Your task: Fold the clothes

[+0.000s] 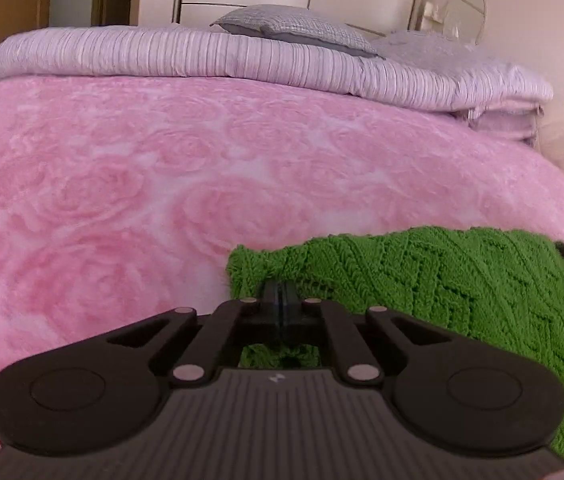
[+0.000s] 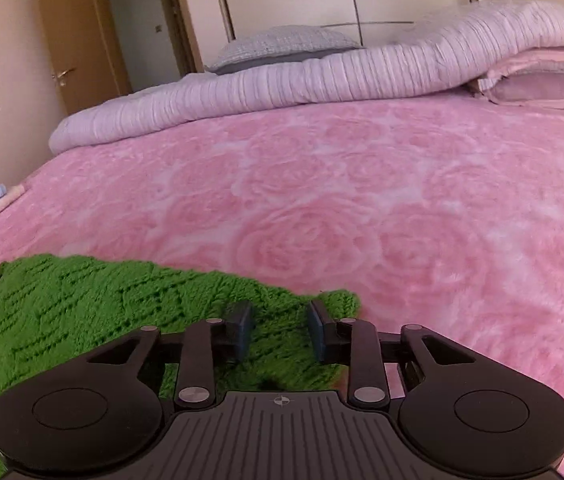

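A pink rose-patterned blanket (image 1: 162, 184) covers the bed, with a lilac quilt (image 1: 202, 56) and a grey pillow (image 1: 294, 28) at its far end. A green knitted garment (image 1: 462, 280) lies at the near edge. The left gripper (image 1: 281, 300) pinches its corner, fingers closed together. The right gripper (image 2: 280, 330) stands with fingers parted, the opposite corner between them, pads not pressing.

The right claw (image 2: 280, 330) is hanging over a corner of the green knitted garment (image 2: 82, 312), its fingers standing apart with the knit lying between them (contact is unclear). The garment is lying on the pink rose-patterned bedspread (image 2: 362, 200); a folded lilac quilt (image 2: 282, 84) is lying beyond.
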{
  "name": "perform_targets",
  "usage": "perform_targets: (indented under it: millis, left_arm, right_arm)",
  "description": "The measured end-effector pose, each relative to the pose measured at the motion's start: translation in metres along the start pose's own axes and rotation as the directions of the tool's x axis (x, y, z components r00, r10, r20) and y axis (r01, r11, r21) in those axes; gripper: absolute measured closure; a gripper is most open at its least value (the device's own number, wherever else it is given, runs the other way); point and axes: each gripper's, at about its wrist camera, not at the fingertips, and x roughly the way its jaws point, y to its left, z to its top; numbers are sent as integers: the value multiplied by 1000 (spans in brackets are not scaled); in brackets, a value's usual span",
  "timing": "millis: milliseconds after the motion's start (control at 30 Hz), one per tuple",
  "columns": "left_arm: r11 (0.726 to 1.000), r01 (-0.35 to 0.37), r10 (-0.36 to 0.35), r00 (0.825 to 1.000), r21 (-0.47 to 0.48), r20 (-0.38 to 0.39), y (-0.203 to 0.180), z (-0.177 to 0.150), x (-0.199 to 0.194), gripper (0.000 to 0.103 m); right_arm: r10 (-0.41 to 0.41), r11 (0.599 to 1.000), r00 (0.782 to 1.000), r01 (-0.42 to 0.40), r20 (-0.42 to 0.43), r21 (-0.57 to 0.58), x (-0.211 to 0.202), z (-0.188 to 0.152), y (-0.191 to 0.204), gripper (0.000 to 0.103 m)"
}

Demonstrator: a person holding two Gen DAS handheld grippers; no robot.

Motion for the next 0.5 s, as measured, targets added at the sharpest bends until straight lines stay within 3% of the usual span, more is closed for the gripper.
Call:
perform_targets:
  millis: [167, 267, 333, 433, 500]
  left_arm:
    - [999, 9, -7, 999, -40, 39, -19, 14, -36, 100]
    - [999, 51, -51, 998, 11, 48, -43, 17, -44, 100]
    - [997, 69, -71, 996, 41, 47, -58, 21, -40, 100]
    - [994, 91, -93, 995, 54, 31, -73, 25, -26, 99]
    - [995, 71, -71, 997, 70, 0, -75, 23, -10, 99]
  right_arm:
    - [-127, 992, 991, 127, 39, 0, -46, 13, 22, 77]
    - [-79, 997, 993, 81, 89, -14, -70, 13, 43, 77]
    - [-55, 998, 995, 59, 77, -39, -67, 15, 56, 77]
    - [-41, 995, 997, 46, 61, -83, -47, 19, 72, 77]
    - [-48, 995, 999, 50, 26, -86, -29, 18, 73, 77]
